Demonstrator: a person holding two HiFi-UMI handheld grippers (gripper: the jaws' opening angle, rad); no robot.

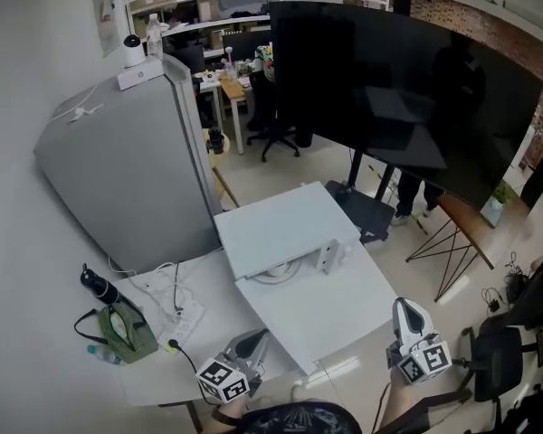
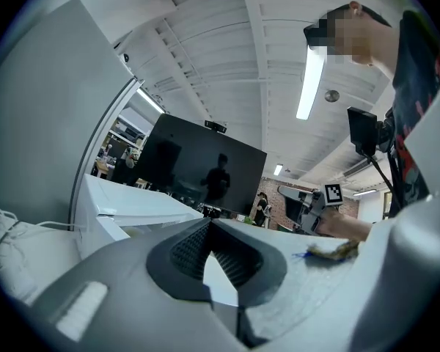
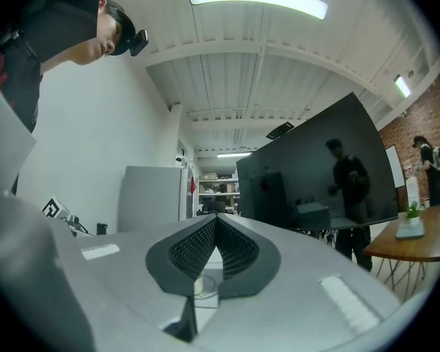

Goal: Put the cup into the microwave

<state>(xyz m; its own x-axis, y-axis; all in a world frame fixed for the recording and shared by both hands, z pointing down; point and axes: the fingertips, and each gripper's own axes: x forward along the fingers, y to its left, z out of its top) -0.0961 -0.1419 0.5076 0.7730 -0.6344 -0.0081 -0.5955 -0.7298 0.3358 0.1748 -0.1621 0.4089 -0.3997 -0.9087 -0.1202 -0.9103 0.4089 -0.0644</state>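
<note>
The only marks I can see are the black-and-white square patterns on the cubes of my two grippers. A small round mark on the white box (image 1: 141, 73) on top of the fridge (image 1: 131, 165) is too small to read.

My right gripper (image 3: 215, 218) is closed, its tips meeting with nothing between them. Low in the gap behind those tips I see a small pale cylinder, which I take for the cup (image 3: 203, 284). It stands on a white top ahead of the gripper, well apart from it. In the head view I cannot pick it out for certain.

My left gripper (image 2: 207, 223) is closed too and holds nothing. Both grippers hang at the near edge of the surface (image 1: 149, 376). The white microwave (image 1: 285, 222) sits further in, beside the fridge.
</note>
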